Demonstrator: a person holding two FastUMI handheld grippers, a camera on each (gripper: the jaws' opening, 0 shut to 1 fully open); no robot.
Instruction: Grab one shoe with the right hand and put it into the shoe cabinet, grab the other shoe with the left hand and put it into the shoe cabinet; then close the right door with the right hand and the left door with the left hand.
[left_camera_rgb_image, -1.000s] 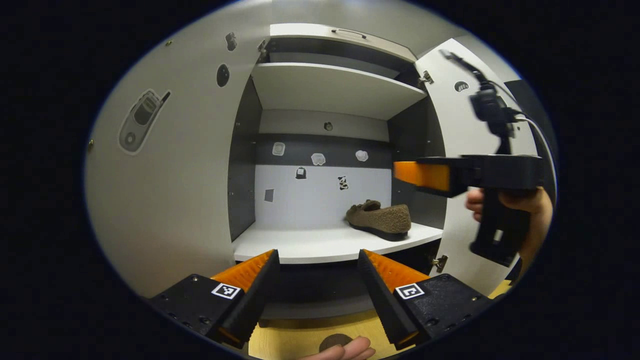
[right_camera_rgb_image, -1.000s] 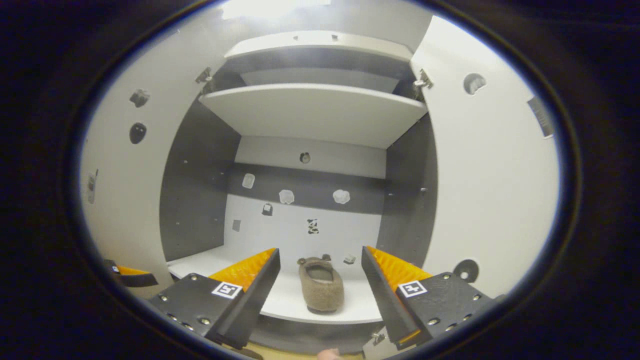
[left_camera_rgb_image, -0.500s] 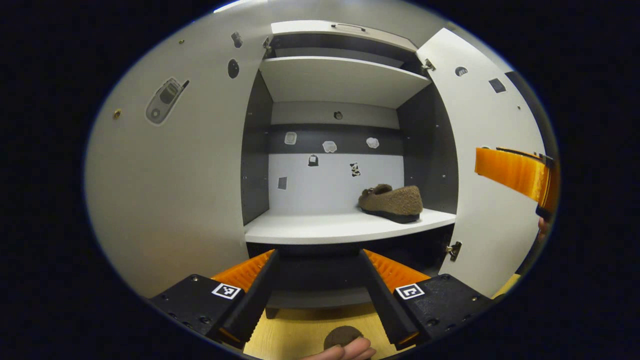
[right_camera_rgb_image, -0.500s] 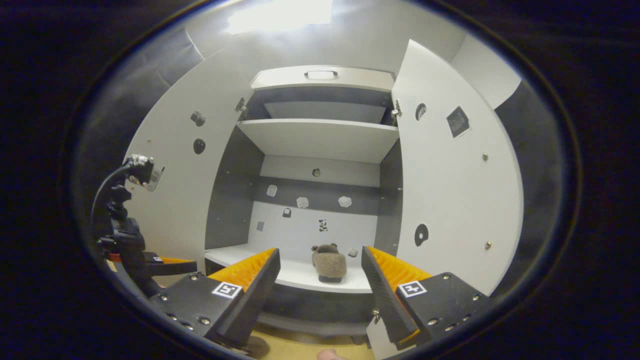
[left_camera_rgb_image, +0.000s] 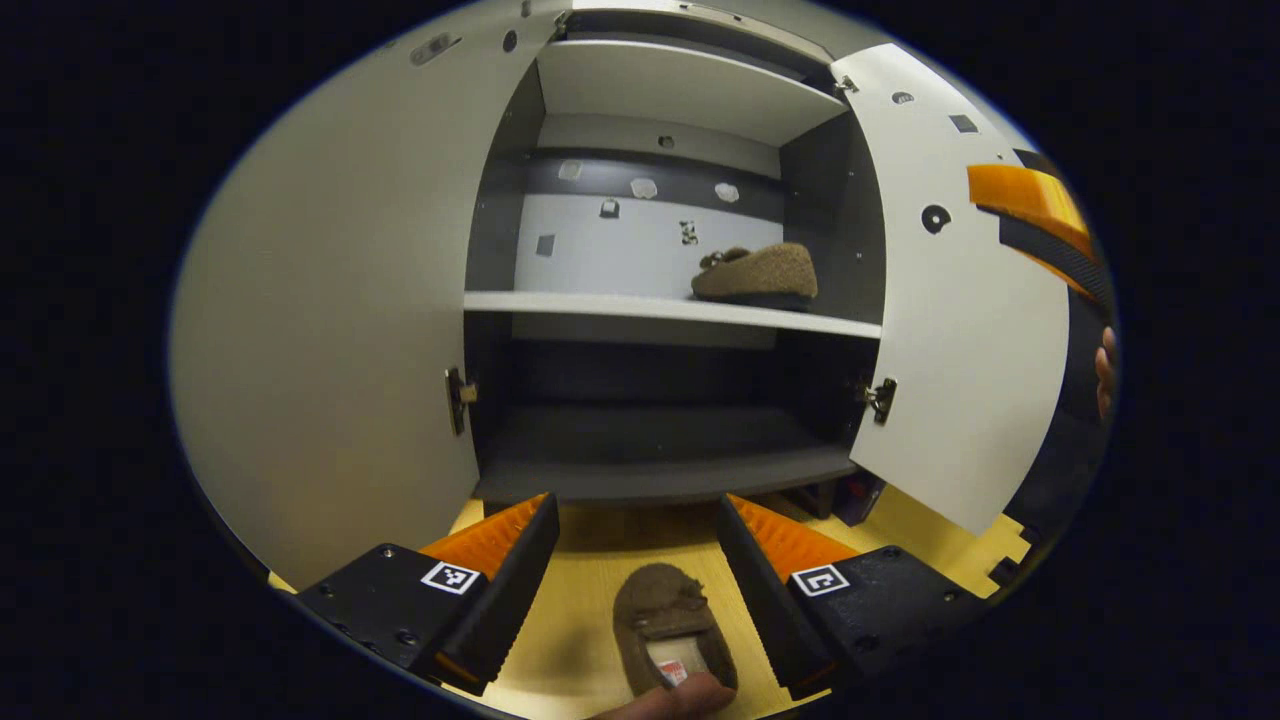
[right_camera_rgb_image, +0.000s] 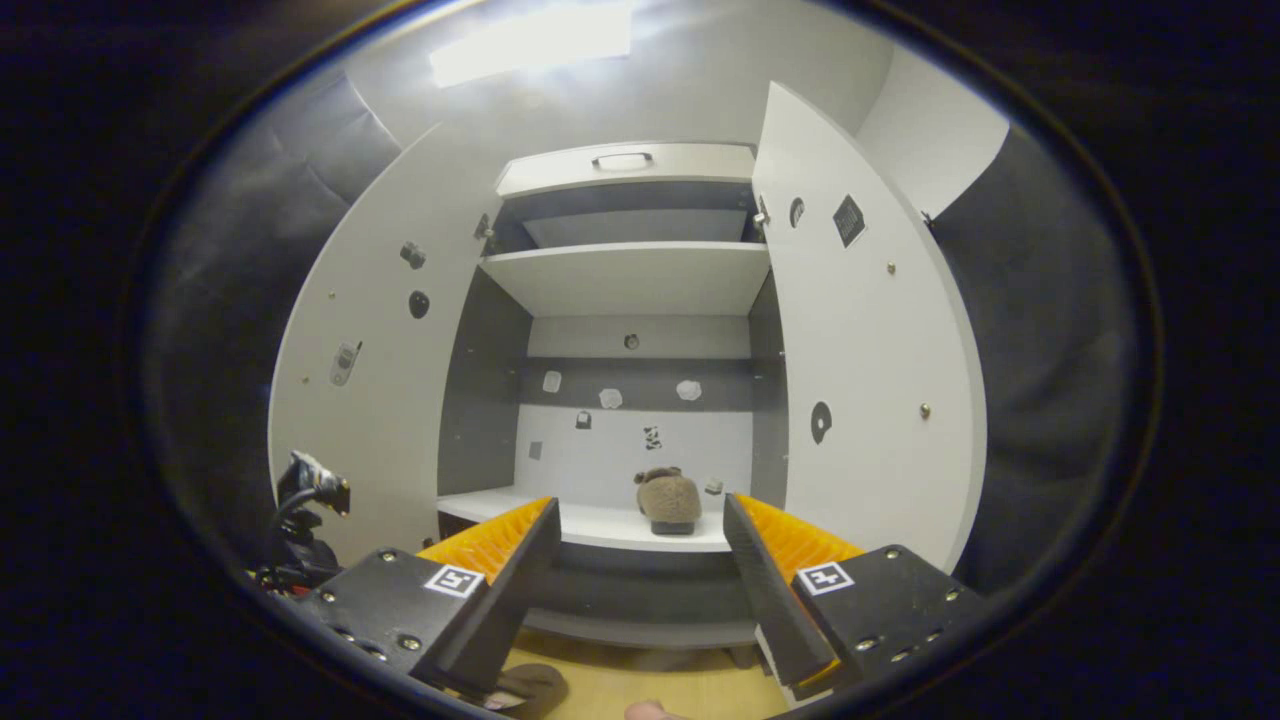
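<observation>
One brown shoe (left_camera_rgb_image: 756, 273) is seated on the shoe cabinet (left_camera_rgb_image: 670, 305) middle shelf, toward its right end. The second shoe (left_camera_rgb_image: 668, 628) lies on the wooden floor (left_camera_rgb_image: 590, 600), between the spread fingers of the left gripper (left_camera_rgb_image: 636, 545), untouched. The right gripper (right_camera_rgb_image: 640, 545) is held wide, empty. Both doors stand open.

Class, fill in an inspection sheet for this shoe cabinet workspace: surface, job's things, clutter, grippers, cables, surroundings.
Surface: wooden floor, one shoe lying on it.
Job's things: shoe on the shelf inside the cabinet, right side; shoe on the floor between the left gripper's fingers, untouched; left door and right door both open.
Clutter: nothing seen.
Grippers: left gripper open, above the floor shoe; right gripper open, empty, facing the cabinet.
Cables: nothing seen clearly.
Surroundings: small stickers on the cabinet's back wall.
</observation>
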